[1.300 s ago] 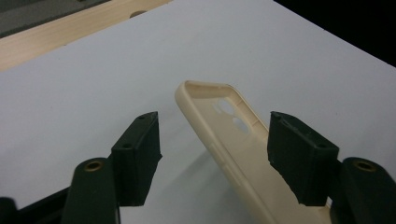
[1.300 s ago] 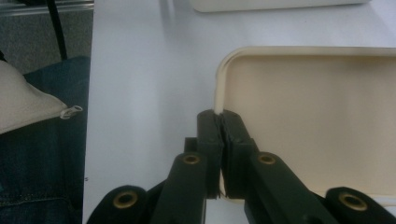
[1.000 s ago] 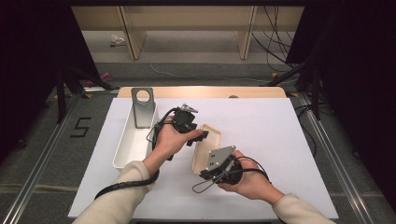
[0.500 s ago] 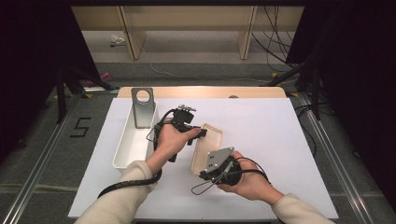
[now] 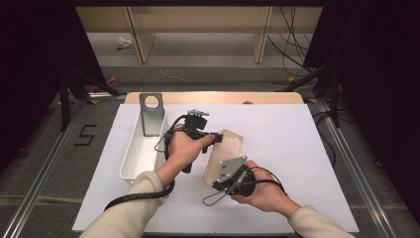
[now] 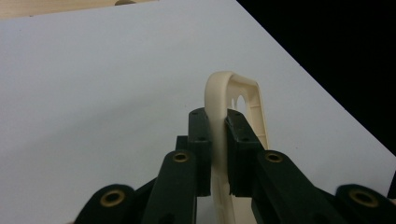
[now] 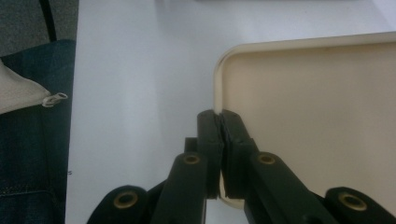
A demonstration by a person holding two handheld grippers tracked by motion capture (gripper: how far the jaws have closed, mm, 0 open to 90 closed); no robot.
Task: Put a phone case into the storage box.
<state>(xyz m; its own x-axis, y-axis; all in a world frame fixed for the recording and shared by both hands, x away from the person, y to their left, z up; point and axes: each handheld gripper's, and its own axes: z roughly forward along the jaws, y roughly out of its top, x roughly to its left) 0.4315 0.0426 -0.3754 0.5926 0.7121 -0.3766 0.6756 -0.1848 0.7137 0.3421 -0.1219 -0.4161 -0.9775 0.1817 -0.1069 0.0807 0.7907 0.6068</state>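
Observation:
A cream phone case (image 5: 224,152) is held off the white table between both grippers. My left gripper (image 5: 216,138) has just been closing its jaws and is now shut on the case's far rim. In the left gripper view, the pads (image 6: 201,135) press on the rim of the case (image 6: 233,86) from both sides. My right gripper (image 5: 216,182) is shut on the near edge. In the right gripper view, the right gripper (image 7: 219,116) pinches the thin rim beside a rounded corner of the case (image 7: 317,102).
A long white tray (image 5: 141,148) lies at the table's left. A grey metal stand with a round hole (image 5: 151,113) rises at its far end. The white table top (image 5: 297,148) stretches to the right. Dark floor and cables surround the table.
The left gripper's jaws have closed onto the case's far rim. The left hand has barely shifted. The right hand and the case have stayed in place.

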